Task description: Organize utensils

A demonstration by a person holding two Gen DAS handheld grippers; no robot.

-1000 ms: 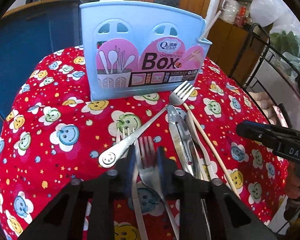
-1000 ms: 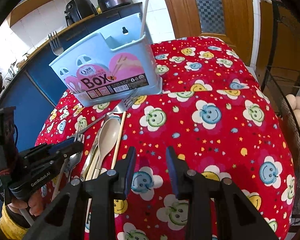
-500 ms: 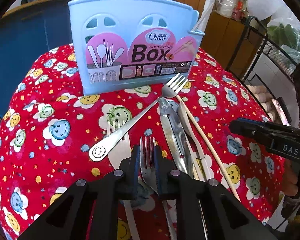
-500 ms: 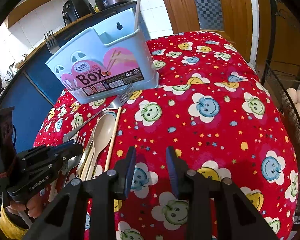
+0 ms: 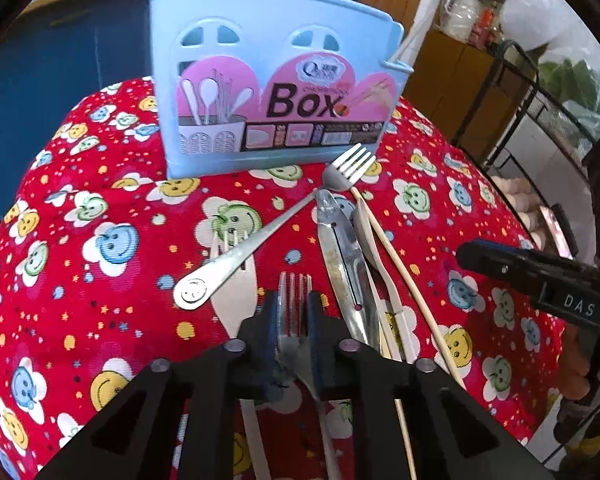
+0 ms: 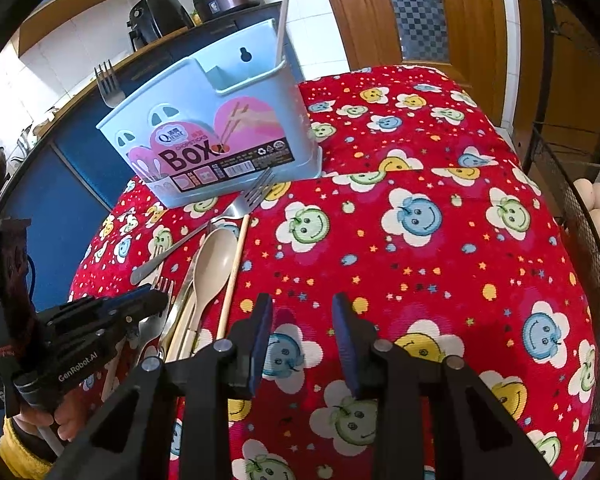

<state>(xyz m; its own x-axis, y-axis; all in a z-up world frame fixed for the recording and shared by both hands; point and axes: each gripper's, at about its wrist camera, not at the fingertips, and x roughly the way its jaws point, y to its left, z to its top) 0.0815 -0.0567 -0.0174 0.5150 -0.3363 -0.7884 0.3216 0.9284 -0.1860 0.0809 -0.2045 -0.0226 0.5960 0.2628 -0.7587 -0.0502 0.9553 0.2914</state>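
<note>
Left hand-held gripper (image 5: 294,320) clamps the steel fork (image 5: 296,300) at its neck, tines aimed at the blue box (image 5: 276,92) straight ahead; right hand-held gripper (image 6: 300,320) hangs open, empty, farther from the box.

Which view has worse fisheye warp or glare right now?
Left wrist: the blue utensil box bows outward and the metal tongs catch glare. Right wrist: the wooden door curves near the rim, lighting is even, and the right gripper looks sharp.
</note>
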